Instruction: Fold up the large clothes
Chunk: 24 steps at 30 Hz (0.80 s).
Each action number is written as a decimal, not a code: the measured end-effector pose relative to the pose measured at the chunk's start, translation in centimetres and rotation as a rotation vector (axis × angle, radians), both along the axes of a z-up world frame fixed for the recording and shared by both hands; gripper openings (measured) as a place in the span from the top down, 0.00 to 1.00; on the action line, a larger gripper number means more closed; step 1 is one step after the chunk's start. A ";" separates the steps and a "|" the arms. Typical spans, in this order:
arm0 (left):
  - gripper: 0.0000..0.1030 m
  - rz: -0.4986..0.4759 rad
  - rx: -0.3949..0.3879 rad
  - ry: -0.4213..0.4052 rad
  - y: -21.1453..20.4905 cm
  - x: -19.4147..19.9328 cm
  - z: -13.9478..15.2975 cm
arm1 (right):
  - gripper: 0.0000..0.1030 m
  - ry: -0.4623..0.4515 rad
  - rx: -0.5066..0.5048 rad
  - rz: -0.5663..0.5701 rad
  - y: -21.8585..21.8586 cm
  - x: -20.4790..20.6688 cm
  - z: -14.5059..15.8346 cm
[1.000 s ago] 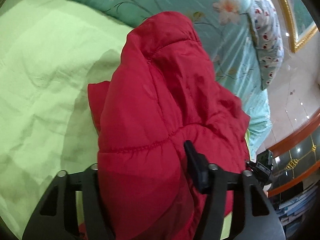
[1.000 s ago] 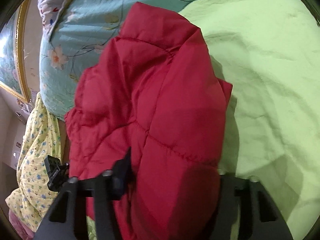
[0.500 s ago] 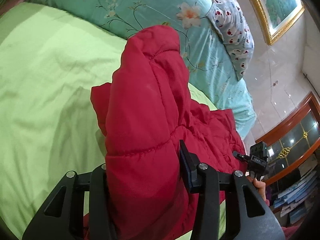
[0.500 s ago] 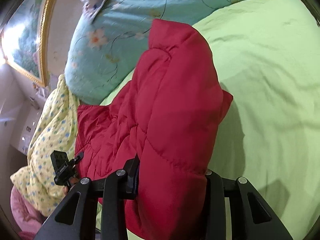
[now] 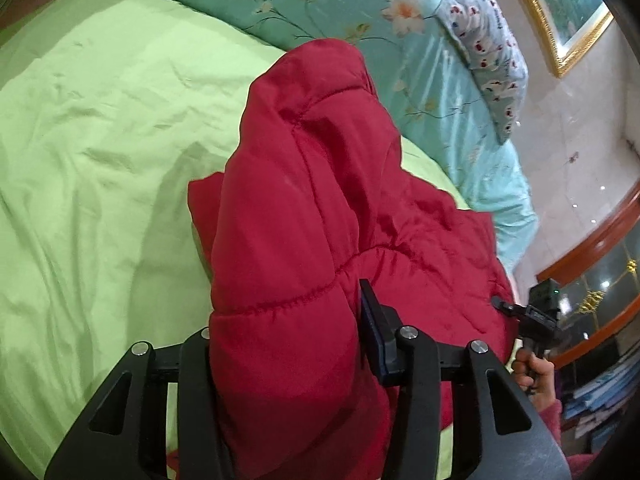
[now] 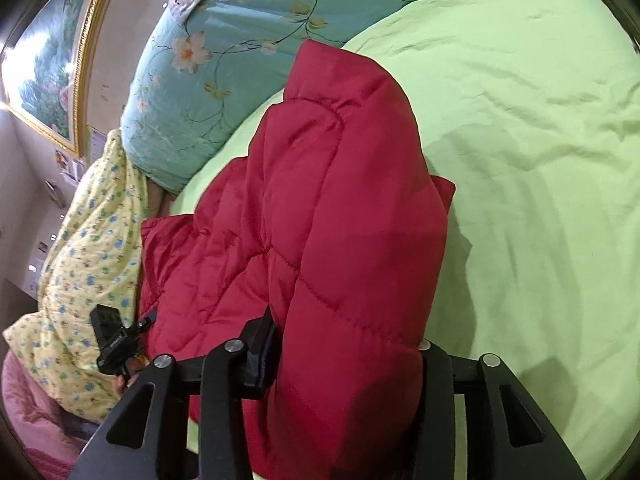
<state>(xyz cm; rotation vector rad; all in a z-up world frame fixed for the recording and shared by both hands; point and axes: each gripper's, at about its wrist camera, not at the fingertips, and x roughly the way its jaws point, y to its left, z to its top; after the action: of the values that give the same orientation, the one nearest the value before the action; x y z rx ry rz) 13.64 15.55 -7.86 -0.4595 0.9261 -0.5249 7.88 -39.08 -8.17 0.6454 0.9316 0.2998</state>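
Note:
A red quilted jacket (image 5: 304, 184) hangs in a thick folded bundle over the green bedsheet (image 5: 100, 160). My left gripper (image 5: 288, 312) grips one padded fold, which bulges between the pads; its jaws are opening slightly. In the right wrist view the same jacket (image 6: 340, 184) is pinched by my right gripper (image 6: 346, 328), whose jaws are also opening while the fold still fills the gap. The rest of the jacket sags between the two grippers. Each view catches the other gripper's body: the right gripper's body (image 5: 540, 316) and the left gripper's body (image 6: 116, 336).
A teal floral quilt (image 5: 320, 4) and a patterned pillow (image 5: 484, 40) lie at the head of the bed under a gold-framed picture (image 5: 568, 12). A yellow floral cloth (image 6: 88, 248) sits at the bed's side. A wooden cabinet (image 5: 600, 248) stands beyond.
Both grippers have drawn back from the teal quilt with the jacket in them. More green sheet shows beyond the jacket, and its sagging part now trails on the bed.

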 end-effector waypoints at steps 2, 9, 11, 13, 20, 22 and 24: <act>0.53 0.014 0.017 0.003 -0.2 0.4 -0.6 | 0.54 0.004 -0.002 -0.015 -0.2 0.2 -0.7; 0.45 0.038 0.057 -0.001 -0.4 0.9 -1.7 | 0.46 0.012 0.013 -0.058 -1.1 0.3 -2.2; 0.40 0.046 0.097 -0.013 -0.6 0.6 -1.5 | 0.44 0.014 0.001 -0.061 -1.3 0.0 -2.4; 0.31 0.066 0.135 -0.016 -0.7 0.3 -1.3 | 0.42 0.016 -0.016 -0.065 -1.2 -0.1 -2.3; 0.18 0.148 0.234 -0.040 -0.5 -1.2 0.8 | 0.27 0.027 -0.081 -0.106 -0.8 -0.7 -2.0; 0.18 0.172 0.261 -0.069 -0.3 -1.9 1.7 | 0.26 0.029 -0.083 -0.116 -0.9 -0.8 -2.1; 0.18 0.198 0.280 -0.097 0.0 -2.8 2.5 | 0.25 0.031 -0.092 -0.123 -1.0 -0.9 -2.1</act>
<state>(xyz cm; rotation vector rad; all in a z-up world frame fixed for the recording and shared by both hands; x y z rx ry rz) 10.89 15.51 -5.33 -0.2655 0.8352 -0.2299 6.96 -40.06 -10.26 0.6207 0.9253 0.1370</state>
